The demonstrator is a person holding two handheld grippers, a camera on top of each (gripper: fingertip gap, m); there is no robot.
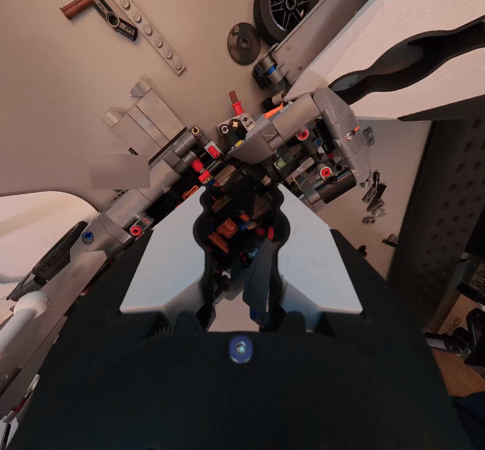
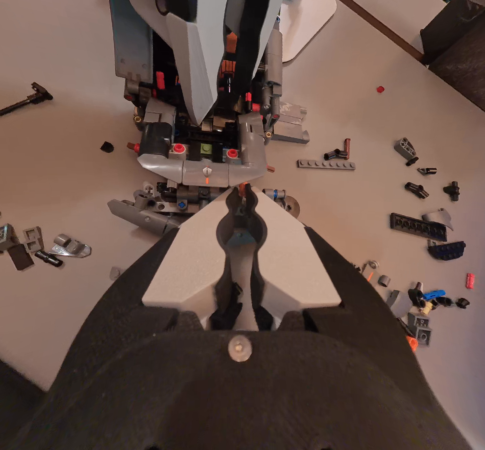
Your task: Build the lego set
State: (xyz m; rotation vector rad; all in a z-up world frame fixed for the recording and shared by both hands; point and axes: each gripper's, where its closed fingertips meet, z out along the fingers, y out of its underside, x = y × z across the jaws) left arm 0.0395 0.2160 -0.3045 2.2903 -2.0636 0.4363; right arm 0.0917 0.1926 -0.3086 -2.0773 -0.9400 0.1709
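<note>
While the left gripper (image 1: 241, 190) clamps the middle of the lego car (image 1: 262, 145), its fingers closed on the dark interior, the right gripper (image 2: 241, 191) pinches a small orange piece (image 2: 242, 188) at its tips, touching the car's grey nose. Loose on the table (image 2: 341, 96) right of it: grey studded plate (image 2: 326, 164), black pins. Wheel (image 1: 286, 1) lies beyond the left gripper.

Glossy plastic lego car (image 2: 202, 159), matt smooth tabletop (image 2: 328, 90), rubbery tyre (image 1: 286, 0) w/ shiny spoked rim.
</note>
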